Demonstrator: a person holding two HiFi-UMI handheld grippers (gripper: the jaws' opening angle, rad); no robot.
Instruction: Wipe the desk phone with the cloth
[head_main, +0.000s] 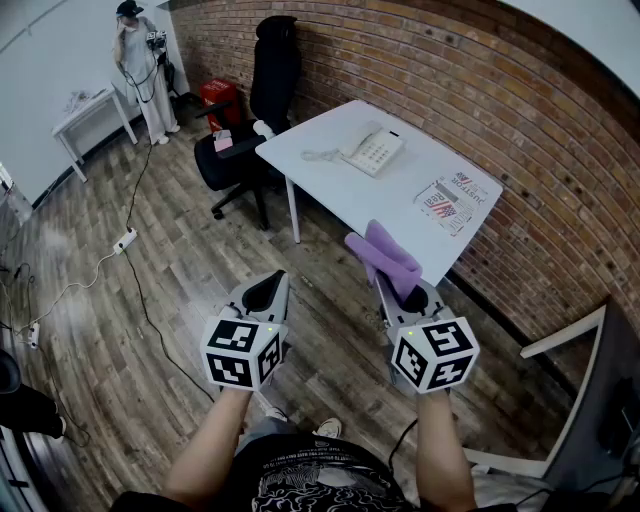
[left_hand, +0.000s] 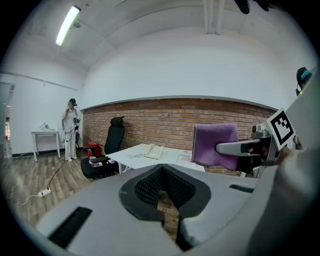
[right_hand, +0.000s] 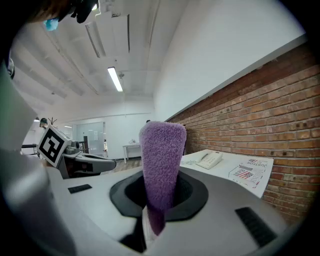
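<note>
Right tool (head_main: 398, 288) clamped on a purple cloth (head_main: 384, 254), held upright in the air, short of the white tabletop (head_main: 330, 190). Left tool (head_main: 266, 292) closed, nothing in it. Desk phone (head_main: 373, 150) sits on the tabletop toward the brick wall (head_main: 470, 100) — a printed leaflet (head_main: 455, 200) lies apart from it. Wood-plank floor (head_main: 120, 320); black office chair (head_main: 262, 90) beside the tabletop; a person (head_main: 140, 70) stands by a small white table (head_main: 88, 112).

Left gripper (head_main: 265, 292): grey shell, black bumpy pads inside.
Right gripper (head_main: 405, 296): same grey shell, same black pads.
Left cube (head_main: 243, 352): white, with black square marks.
Right cube (head_main: 434, 352): same marks.
Shirt (head_main: 310, 485): black, white pattern.
</note>
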